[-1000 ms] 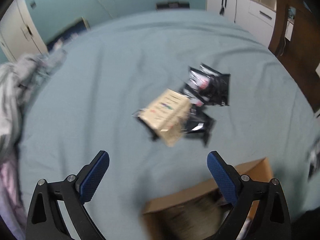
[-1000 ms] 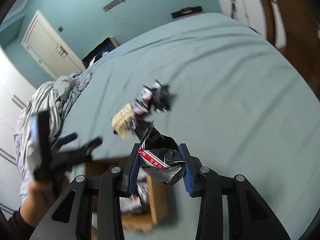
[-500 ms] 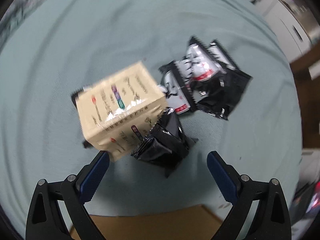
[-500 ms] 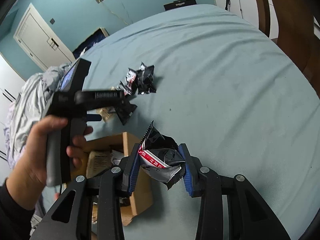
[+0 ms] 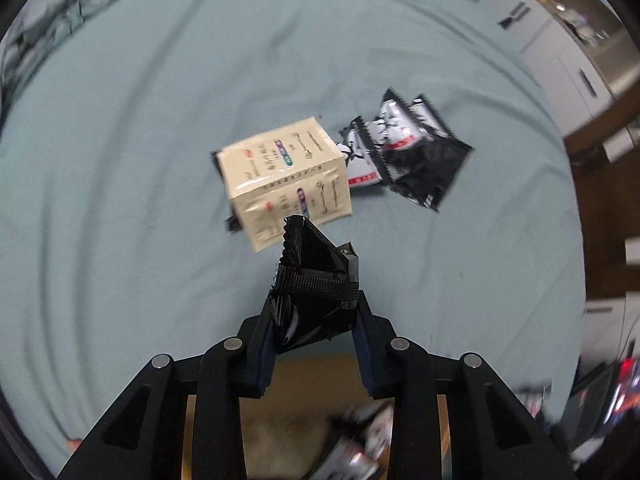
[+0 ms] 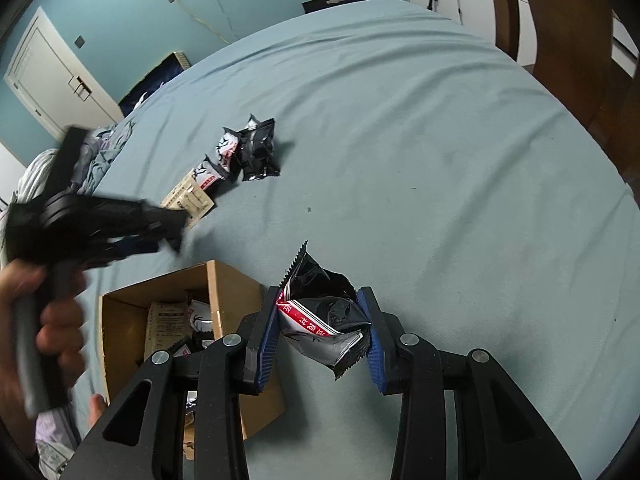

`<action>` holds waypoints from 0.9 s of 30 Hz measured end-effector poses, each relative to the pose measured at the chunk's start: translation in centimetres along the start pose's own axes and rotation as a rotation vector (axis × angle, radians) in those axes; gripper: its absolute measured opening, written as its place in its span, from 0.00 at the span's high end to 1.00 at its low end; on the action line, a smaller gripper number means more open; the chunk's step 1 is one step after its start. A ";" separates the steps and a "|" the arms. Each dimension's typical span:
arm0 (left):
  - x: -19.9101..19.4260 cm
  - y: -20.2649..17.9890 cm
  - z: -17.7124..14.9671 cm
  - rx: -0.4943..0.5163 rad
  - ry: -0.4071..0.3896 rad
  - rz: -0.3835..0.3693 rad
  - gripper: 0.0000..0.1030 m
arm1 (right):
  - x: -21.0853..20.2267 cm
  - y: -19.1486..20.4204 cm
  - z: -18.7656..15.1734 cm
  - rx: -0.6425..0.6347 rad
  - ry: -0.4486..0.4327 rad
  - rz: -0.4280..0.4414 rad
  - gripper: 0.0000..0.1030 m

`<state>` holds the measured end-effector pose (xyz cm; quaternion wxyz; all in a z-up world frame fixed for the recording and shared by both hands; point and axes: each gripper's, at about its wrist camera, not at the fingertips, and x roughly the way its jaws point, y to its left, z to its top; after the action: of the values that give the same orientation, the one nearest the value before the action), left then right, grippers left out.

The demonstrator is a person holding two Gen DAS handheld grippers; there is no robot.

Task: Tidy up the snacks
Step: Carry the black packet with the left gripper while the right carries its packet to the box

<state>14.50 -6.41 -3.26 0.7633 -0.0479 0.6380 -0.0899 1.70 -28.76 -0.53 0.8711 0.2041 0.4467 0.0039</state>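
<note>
My left gripper (image 5: pixel 316 316) is shut on a black snack packet (image 5: pixel 312 280) and holds it above the near edge of the cardboard box (image 5: pixel 312 364). Beyond it a cream carton (image 5: pixel 284 176) and several black and white packets (image 5: pixel 404 152) lie on the bed. My right gripper (image 6: pixel 320 336) is shut on a black, red and white packet (image 6: pixel 324 316) just right of the open box (image 6: pixel 224 280), which holds several snacks. The left gripper (image 6: pixel 120 228) shows blurred at the left of the right wrist view.
The blue-green bedsheet (image 6: pixel 440 160) stretches to the right. Crumpled grey bedding (image 5: pixel 48 12) lies at the far left. White cabinets (image 5: pixel 560 52) and a wooden frame (image 6: pixel 560 40) stand beyond the bed's right edge. A white door (image 6: pixel 48 76) is at the back left.
My left gripper reached to the pile, closed on a black packet and lifted it back over the box. My right gripper kept its packet and stayed beside the box.
</note>
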 end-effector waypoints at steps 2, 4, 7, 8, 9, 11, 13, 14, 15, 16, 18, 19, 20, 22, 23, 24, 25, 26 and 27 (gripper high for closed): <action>-2.1 0.2 -1.8 0.045 -0.035 0.001 0.69 | -0.2 0.1 0.0 0.003 -0.006 -0.006 0.65; -4.3 0.7 -3.6 0.089 -0.073 -0.011 0.69 | -0.5 0.2 -0.1 0.002 -0.018 -0.011 0.65; -7.2 1.9 -6.1 0.132 -0.117 -0.021 0.69 | -1.4 0.6 -0.5 -0.003 -0.039 -0.012 0.65; -7.9 2.7 -6.7 0.140 -0.130 -0.029 0.69 | -1.6 0.7 -0.6 -0.007 -0.046 -0.008 0.65; -8.8 3.4 -7.5 0.147 -0.141 -0.035 0.69 | -1.9 0.9 -0.7 -0.011 -0.055 -0.005 0.65; -9.8 4.1 -9.0 0.155 -0.160 -0.048 0.69 | -2.5 1.3 -1.1 -0.031 -0.075 -0.008 0.65; -10.0 5.1 -9.7 0.173 -0.184 -0.064 0.69 | -2.7 1.6 -1.4 -0.051 -0.087 -0.014 0.65; -9.8 5.1 -10.2 0.184 -0.195 -0.067 0.69 | -2.7 1.8 -1.6 -0.061 -0.091 -0.019 0.65; -9.6 5.0 -11.0 0.215 -0.215 -0.074 0.69 | -2.8 2.0 -1.8 -0.071 -0.094 -0.023 0.65; -9.4 4.7 -11.4 0.240 -0.227 -0.077 0.69 | -2.9 2.1 -2.0 -0.083 -0.095 -0.025 0.65; -8.5 4.5 -12.5 0.301 -0.264 -0.073 0.68 | -2.7 2.3 -2.3 -0.087 -0.082 -0.008 0.65; -8.3 4.5 -12.9 0.322 -0.273 -0.078 0.66 | -2.7 2.2 -2.4 -0.083 -0.071 0.009 0.65; -7.9 4.4 -13.1 0.333 -0.275 -0.090 0.64 | -2.6 2.2 -2.4 -0.081 -0.067 0.017 0.65; -7.6 4.5 -13.3 0.326 -0.271 -0.124 0.55 | -2.9 2.2 -2.4 -0.085 -0.072 0.026 0.65; -7.5 4.5 -13.2 0.320 -0.269 -0.134 0.48 | -3.0 2.3 -2.4 -0.091 -0.078 0.029 0.65; -7.7 4.4 -13.1 0.314 -0.280 -0.137 0.32 | -3.1 2.4 -2.4 -0.096 -0.081 0.031 0.65; -7.9 4.5 -13.1 0.313 -0.300 -0.128 0.20 | -3.1 2.6 -2.4 -0.102 -0.086 0.034 0.65; -8.4 4.6 -13.1 0.307 -0.338 -0.103 0.18 | -3.1 2.7 -2.5 -0.107 -0.089 0.035 0.65; -8.7 4.8 -13.1 0.301 -0.359 -0.088 0.18 | -3.2 2.8 -2.5 -0.110 -0.092 0.039 0.65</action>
<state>0.51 0.52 1.86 0.8583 0.0237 0.4687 -0.2073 -1.69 -25.89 1.61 0.9004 0.1643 0.4013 0.0359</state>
